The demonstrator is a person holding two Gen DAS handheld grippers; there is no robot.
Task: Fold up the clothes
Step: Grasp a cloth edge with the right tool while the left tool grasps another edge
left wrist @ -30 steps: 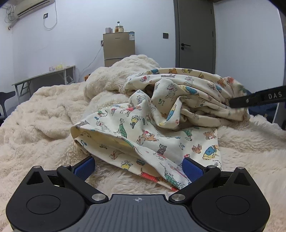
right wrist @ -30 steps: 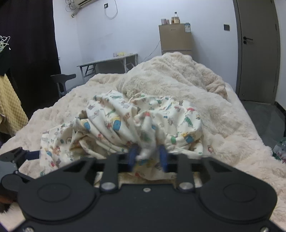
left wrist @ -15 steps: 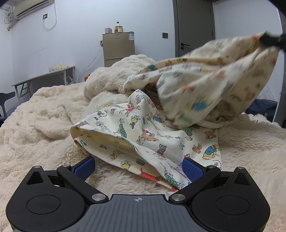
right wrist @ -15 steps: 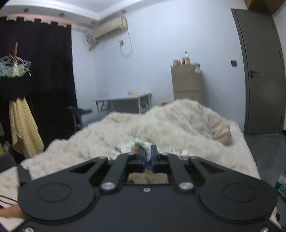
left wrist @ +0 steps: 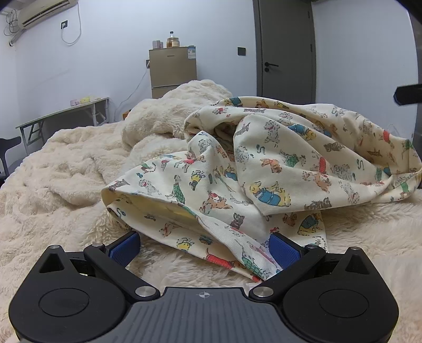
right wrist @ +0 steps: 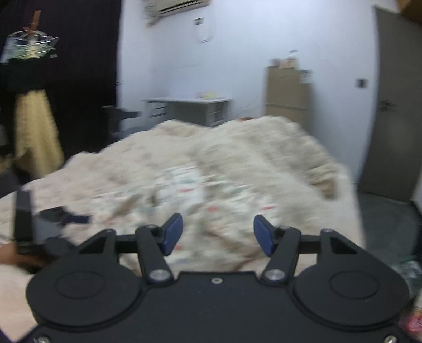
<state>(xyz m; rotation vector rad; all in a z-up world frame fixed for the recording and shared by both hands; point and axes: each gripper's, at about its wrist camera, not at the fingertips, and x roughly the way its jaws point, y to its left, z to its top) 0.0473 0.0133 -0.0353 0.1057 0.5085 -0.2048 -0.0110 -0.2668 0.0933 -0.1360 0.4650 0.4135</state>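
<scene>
1. Fleece, cream and shaggy: a blanket (left wrist: 66,179) covers the whole bed. Room has pale walls, a grey door (left wrist: 286,47) at 1 o'clock, a tan fridge (left wrist: 172,70) at 12, a grey tabletop (left wrist: 62,112) at 10 and an AC unit (left wrist: 39,12) at 11.
2. Task item: cream printed garment (left wrist: 263,168) with cartoon animals lies crumpled mid-bed.
3. Left claw (left wrist: 204,249): spread wide and low on the blanket. The garment's near corner lies between the pads and touches the right pad (left wrist: 283,250); nothing is pinched.
4. Right claw (right wrist: 216,234): jaws opening, nothing between them, above the garment; that view is motion-blurred.
5. Writing: fridge sticker too small to read.
</scene>
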